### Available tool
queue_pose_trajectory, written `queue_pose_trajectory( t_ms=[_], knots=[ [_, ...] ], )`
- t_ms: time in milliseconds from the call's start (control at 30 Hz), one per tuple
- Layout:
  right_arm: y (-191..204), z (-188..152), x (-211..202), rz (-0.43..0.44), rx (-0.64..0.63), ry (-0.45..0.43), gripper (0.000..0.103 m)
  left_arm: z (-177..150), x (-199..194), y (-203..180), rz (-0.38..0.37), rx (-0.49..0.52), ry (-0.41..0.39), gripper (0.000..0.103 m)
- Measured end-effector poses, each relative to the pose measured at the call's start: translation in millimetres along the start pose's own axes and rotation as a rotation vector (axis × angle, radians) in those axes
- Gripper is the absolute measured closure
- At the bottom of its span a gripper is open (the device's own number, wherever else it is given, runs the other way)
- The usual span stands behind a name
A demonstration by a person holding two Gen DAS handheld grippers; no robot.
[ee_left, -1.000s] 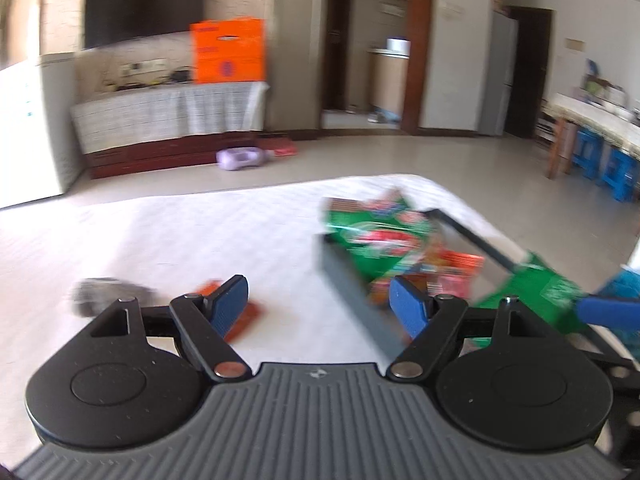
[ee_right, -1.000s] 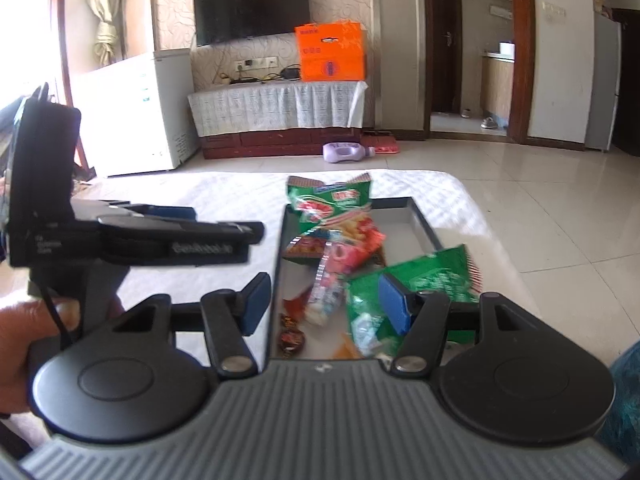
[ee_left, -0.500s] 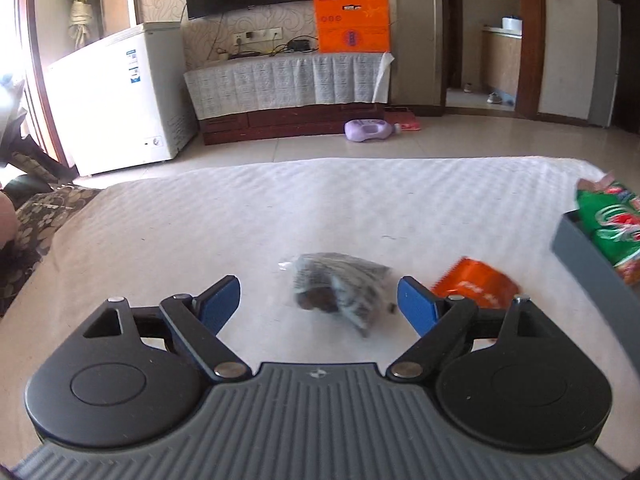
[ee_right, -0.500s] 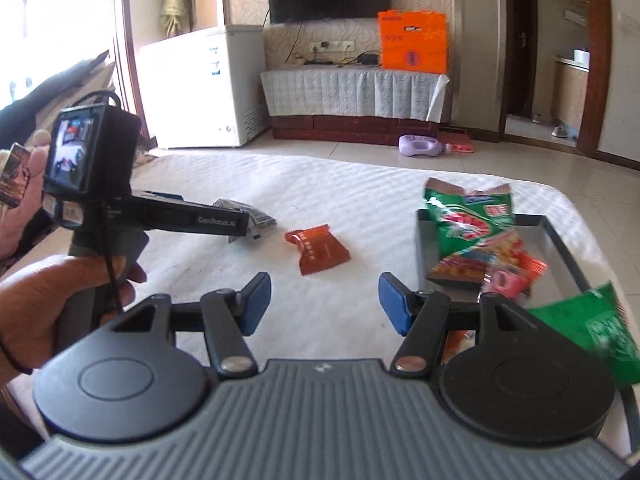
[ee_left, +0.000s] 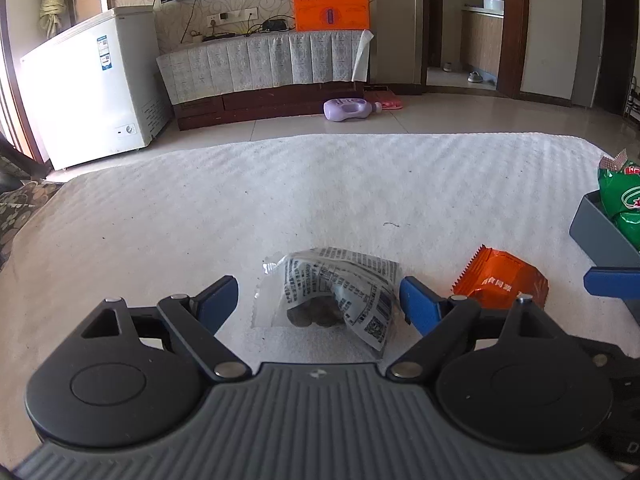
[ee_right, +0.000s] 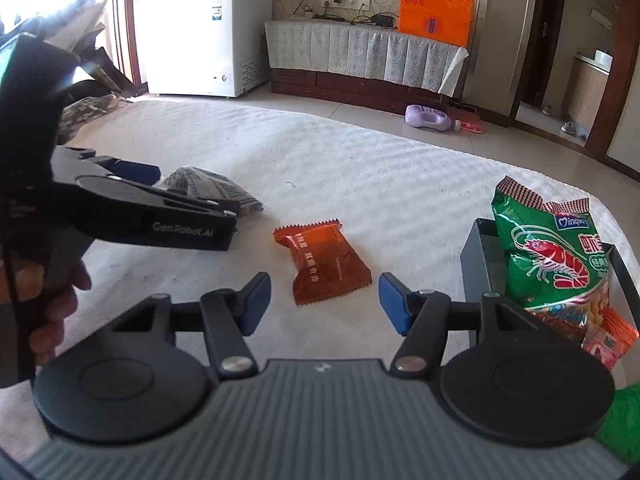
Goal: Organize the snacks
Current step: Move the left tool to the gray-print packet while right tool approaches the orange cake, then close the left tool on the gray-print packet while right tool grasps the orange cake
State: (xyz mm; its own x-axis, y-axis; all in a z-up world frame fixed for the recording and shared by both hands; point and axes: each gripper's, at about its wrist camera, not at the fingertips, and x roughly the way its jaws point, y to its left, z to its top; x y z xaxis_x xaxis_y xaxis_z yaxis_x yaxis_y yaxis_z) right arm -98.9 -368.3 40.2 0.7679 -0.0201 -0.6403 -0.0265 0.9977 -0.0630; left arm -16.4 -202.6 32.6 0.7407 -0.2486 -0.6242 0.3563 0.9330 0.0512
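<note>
A clear packet (ee_left: 332, 292) with printed text and dark pieces inside lies on the white cloth. My left gripper (ee_left: 318, 296) is open, its blue pads on either side of the packet without pressing it. Right of it lies an orange packet (ee_left: 500, 280). My right gripper (ee_right: 324, 300) is open too, just short of the orange packet (ee_right: 324, 264), nothing between its pads. The grey tray (ee_right: 476, 256) at the right holds a green shrimp-chip bag (ee_right: 548, 256) and several smaller snacks. In the right wrist view the left gripper (ee_right: 168, 200) hovers over the clear packet (ee_right: 216, 192).
A hand (ee_right: 52, 300) holds the left gripper's handle. The cloth-covered table (ee_left: 280, 200) ends at its far edge before tiled floor, where a purple bottle (ee_left: 348, 110) lies. A white chest freezer (ee_left: 92, 80) and a patterned cushion (ee_left: 16, 204) are at the left.
Both grippers have swung left, away from the tray. The left one came down around the clear packet with jaws slightly wider; the right one now faces the orange packet.
</note>
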Motion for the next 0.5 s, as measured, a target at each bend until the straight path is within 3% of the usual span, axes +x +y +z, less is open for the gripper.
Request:
queue_pose_trajectory(
  t_ms=[367, 433, 467, 500],
  knots=[
    [1, 13, 43, 0.027, -0.036, 0.027, 0.041, 3, 25, 4, -0.027, -0.051, 0.03, 0.013],
    [-2, 15, 45, 0.052, -0.013, 0.036, 0.042, 3, 25, 6, -0.048, -0.065, 0.027, 0.021],
    [-5, 15, 46, 0.067, 0.006, 0.043, 0.051, 3, 25, 5, -0.048, -0.065, 0.02, 0.025],
    [-7, 16, 46, 0.074, 0.019, 0.05, 0.051, 3, 24, 5, -0.048, -0.061, 0.013, 0.034]
  ],
)
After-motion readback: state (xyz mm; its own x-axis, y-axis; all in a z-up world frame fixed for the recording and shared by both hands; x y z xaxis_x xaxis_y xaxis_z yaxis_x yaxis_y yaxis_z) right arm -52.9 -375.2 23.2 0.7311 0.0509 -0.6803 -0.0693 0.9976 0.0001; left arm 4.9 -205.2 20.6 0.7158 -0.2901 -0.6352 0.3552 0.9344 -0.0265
